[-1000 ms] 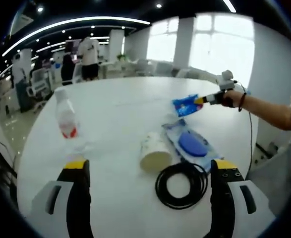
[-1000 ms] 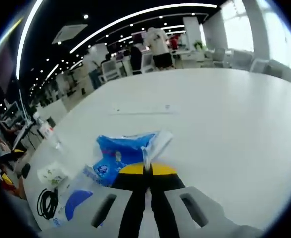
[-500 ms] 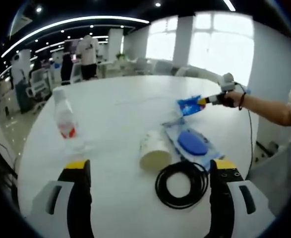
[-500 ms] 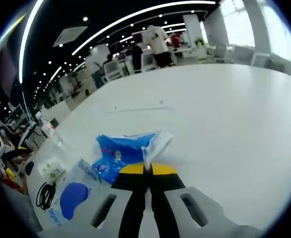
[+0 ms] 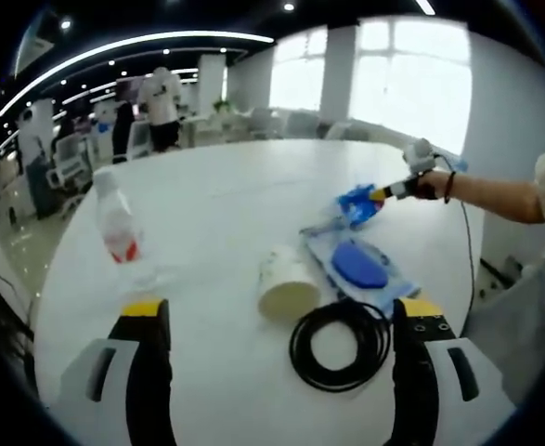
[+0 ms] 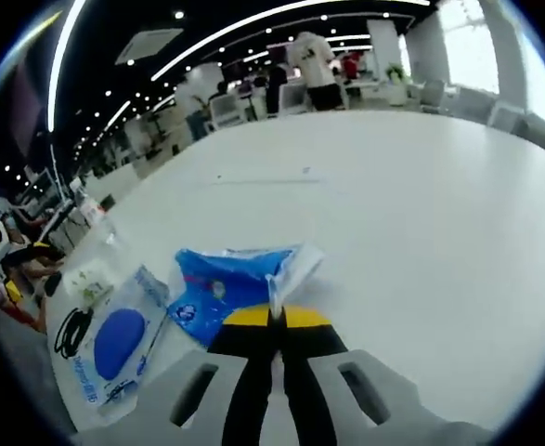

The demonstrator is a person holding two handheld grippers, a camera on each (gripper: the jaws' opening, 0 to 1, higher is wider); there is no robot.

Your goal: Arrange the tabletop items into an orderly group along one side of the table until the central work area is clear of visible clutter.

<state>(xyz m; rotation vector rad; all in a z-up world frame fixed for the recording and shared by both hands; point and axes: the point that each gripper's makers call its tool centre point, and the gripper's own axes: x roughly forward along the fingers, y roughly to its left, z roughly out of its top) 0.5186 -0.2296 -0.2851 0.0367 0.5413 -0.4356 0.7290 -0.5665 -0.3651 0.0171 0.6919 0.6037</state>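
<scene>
While clamped on the blue packet, right gripper (left gripper agape, empty) risks snagging the pouch beside it.

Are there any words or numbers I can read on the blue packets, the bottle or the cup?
Nothing can be read.
Blue packet held in the right tool: print too blurred.
Flat pouch: text along its edge, too small.
Bottle: red label, blurred.
Cup: no print that I can make out.
</scene>
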